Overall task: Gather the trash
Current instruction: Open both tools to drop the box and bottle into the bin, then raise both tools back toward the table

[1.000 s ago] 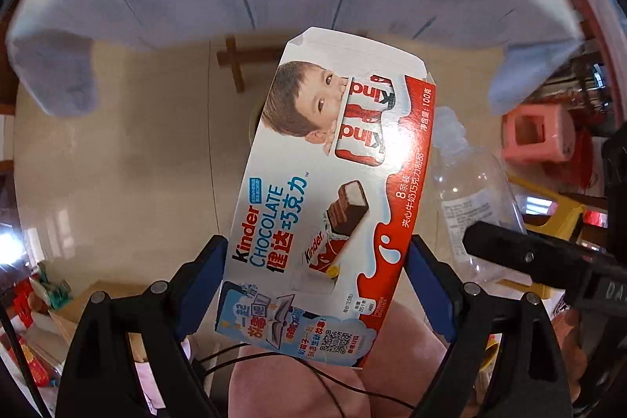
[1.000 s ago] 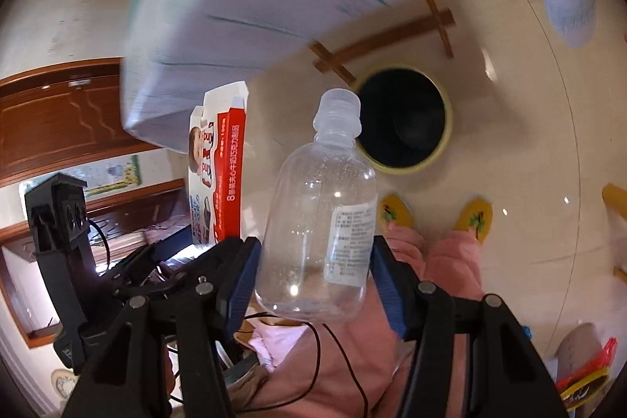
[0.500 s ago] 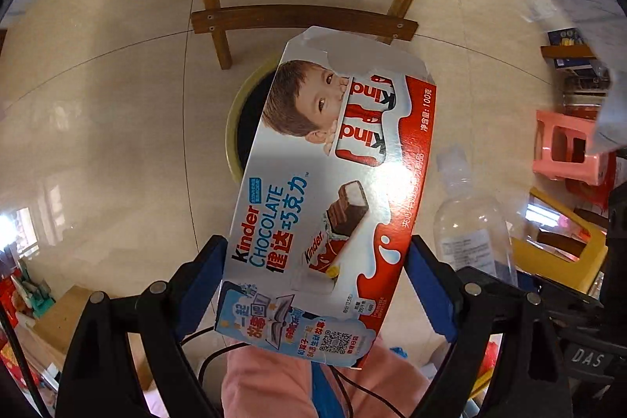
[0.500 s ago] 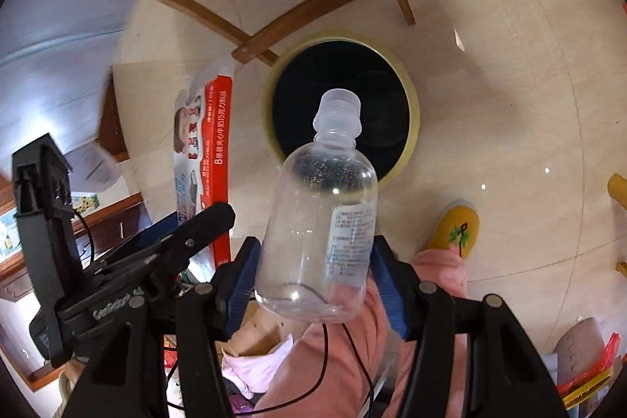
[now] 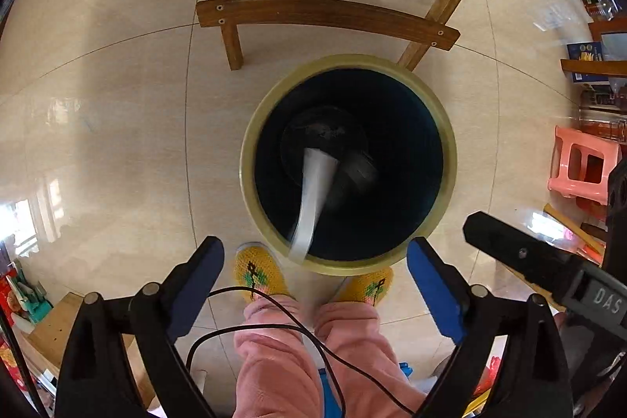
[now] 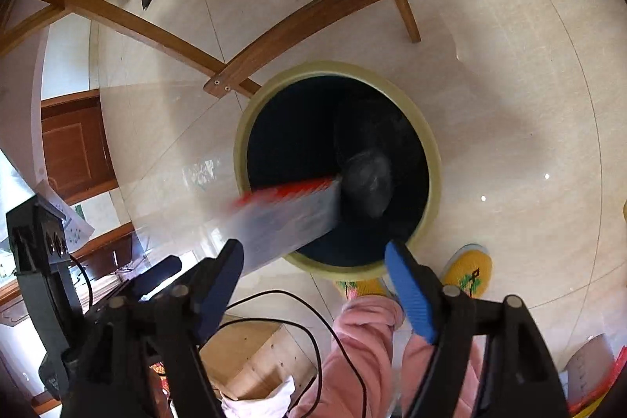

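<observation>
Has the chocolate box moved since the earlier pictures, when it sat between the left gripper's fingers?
Yes. The chocolate box has left the open left gripper, whose jaws have just been opening, and is dropping, blurred, into the trash bin on the floor.

Glossy beige tiled floor point(image 5: 117, 96) everywhere, and the curved wooden crossbar of a chair or table frame point(image 5: 325, 14) sits on its legs right in the middle of it. Off to the right of that crossbar there's a little pink plastic stool point(image 5: 584, 167), and below it a pair of yellow knitted slippers point(image 5: 258, 271) under pink trouser legs point(image 5: 305, 351), with a thin black cable point(image 5: 274, 328) looping over them.
</observation>
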Action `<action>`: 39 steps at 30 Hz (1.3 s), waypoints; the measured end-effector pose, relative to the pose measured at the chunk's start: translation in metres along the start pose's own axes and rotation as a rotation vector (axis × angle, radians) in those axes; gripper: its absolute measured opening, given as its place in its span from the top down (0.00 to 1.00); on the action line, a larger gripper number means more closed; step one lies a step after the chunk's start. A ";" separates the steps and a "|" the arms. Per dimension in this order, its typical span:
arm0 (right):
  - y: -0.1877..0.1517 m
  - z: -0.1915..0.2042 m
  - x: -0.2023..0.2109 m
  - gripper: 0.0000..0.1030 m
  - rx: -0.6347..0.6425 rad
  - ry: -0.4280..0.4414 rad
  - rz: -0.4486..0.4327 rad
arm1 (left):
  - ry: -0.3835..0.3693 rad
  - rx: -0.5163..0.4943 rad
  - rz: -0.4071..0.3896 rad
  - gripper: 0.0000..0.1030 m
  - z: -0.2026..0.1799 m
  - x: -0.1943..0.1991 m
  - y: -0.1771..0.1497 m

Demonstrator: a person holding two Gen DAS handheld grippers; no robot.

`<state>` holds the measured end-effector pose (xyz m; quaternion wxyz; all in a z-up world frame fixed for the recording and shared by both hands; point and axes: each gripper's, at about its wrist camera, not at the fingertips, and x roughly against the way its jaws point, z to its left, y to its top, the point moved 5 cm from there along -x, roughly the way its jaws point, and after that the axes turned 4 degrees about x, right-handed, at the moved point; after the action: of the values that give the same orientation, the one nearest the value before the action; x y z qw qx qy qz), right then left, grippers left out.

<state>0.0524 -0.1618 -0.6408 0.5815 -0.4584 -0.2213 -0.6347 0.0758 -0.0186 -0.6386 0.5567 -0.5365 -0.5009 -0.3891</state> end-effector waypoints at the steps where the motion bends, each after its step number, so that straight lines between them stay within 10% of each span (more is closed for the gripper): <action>1: 0.001 0.001 -0.001 0.26 0.003 -0.005 0.001 | 0.003 -0.003 -0.001 0.09 0.002 -0.001 0.001; 20: -0.041 0.068 0.102 0.26 0.134 -0.071 -0.149 | -0.013 -0.020 -0.245 0.09 0.013 0.146 -0.035; 39: -0.117 0.188 0.345 0.26 0.465 -0.045 -0.445 | -0.117 0.027 -0.502 0.10 0.001 0.393 -0.117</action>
<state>0.0364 -0.1675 -0.2312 0.5125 -0.2676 -0.4679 -0.6685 0.0392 0.0092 -0.2309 0.4199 -0.4094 -0.6549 -0.4766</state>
